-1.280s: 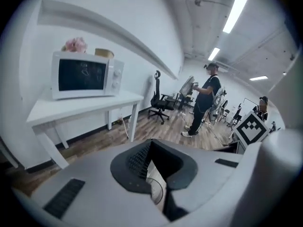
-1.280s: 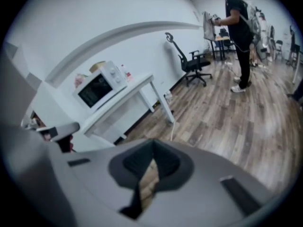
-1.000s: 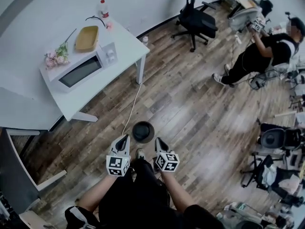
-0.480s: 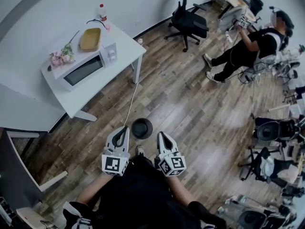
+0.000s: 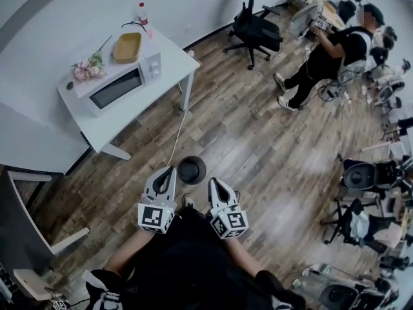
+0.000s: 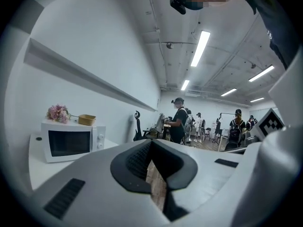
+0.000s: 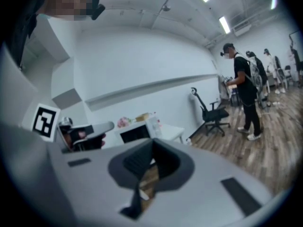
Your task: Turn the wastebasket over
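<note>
moved: left gripper (image 5: 170, 170) and right gripper (image 5: 212, 183) have both come up toward the head camera since a second ago and look larger in frame; wastebasket (image 5: 191, 170) is on the same patch of floor
left gripper: jaws closed together, nothing held; its own view looks near level across the room
right gripper: jaws closed together, nothing held
wastebasket: dark, round from above, on the wood floor (image 5: 258, 147) between the two gripper tips and slightly ahead of them; neither gripper grips it; can't tell which end is up
cable (image 5: 177, 141): runs from the white table (image 5: 174, 57) toward the wastebasket
table: carries a microwave (image 5: 116, 88) with flowers (image 5: 87, 66) and a yellow tray (image 5: 127, 46) on top
background: person (image 5: 322, 60) standing at a desk, office chair (image 5: 255, 28) near the wall
</note>
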`<state>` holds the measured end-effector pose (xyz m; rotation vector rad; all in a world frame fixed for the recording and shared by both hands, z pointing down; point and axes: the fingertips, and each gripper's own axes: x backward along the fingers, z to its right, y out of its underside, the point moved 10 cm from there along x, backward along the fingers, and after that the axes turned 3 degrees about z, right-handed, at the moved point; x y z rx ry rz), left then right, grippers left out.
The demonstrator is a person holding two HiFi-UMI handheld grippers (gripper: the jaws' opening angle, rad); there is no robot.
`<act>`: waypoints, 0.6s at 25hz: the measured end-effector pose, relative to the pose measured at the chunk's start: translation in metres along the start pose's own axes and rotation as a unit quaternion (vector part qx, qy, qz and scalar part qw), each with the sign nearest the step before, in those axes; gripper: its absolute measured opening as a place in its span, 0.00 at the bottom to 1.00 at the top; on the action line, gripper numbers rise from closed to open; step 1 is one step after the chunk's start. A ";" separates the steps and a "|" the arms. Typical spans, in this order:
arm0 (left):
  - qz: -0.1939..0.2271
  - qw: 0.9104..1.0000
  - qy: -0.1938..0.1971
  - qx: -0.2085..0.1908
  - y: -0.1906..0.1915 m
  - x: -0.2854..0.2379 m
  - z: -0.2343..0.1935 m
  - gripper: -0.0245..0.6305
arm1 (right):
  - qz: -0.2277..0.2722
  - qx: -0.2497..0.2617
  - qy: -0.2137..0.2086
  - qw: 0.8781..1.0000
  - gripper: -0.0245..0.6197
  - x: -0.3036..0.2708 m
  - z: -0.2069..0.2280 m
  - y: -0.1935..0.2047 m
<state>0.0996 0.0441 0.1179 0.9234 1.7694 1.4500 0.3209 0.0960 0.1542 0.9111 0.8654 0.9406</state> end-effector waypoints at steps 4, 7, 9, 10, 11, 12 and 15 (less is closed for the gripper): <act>-0.001 1.000 -0.001 0.001 0.002 0.010 -0.002 0.09 | -0.001 0.004 0.002 1.000 0.09 0.002 -0.006 0.002; -0.002 1.000 0.002 0.009 0.006 0.013 0.000 0.09 | 0.002 0.003 -0.001 1.000 0.09 0.005 -0.008 0.003; -0.001 1.000 0.005 0.006 0.006 0.014 0.001 0.09 | 0.002 0.002 -0.004 1.000 0.09 0.008 -0.007 0.006; 0.001 1.000 0.006 0.004 0.006 0.014 0.001 0.09 | 0.002 0.002 -0.003 1.000 0.09 0.010 -0.007 0.007; 0.002 1.000 0.006 0.004 0.005 0.015 0.001 0.09 | 0.003 0.001 -0.002 1.000 0.09 0.011 -0.008 0.007; 0.004 1.000 0.006 0.004 0.005 0.015 0.001 0.09 | 0.003 0.001 -0.001 1.000 0.09 0.011 -0.009 0.007; 0.008 1.000 0.005 0.007 0.005 0.016 -0.002 0.09 | 0.004 0.001 0.001 1.000 0.09 0.010 -0.012 0.007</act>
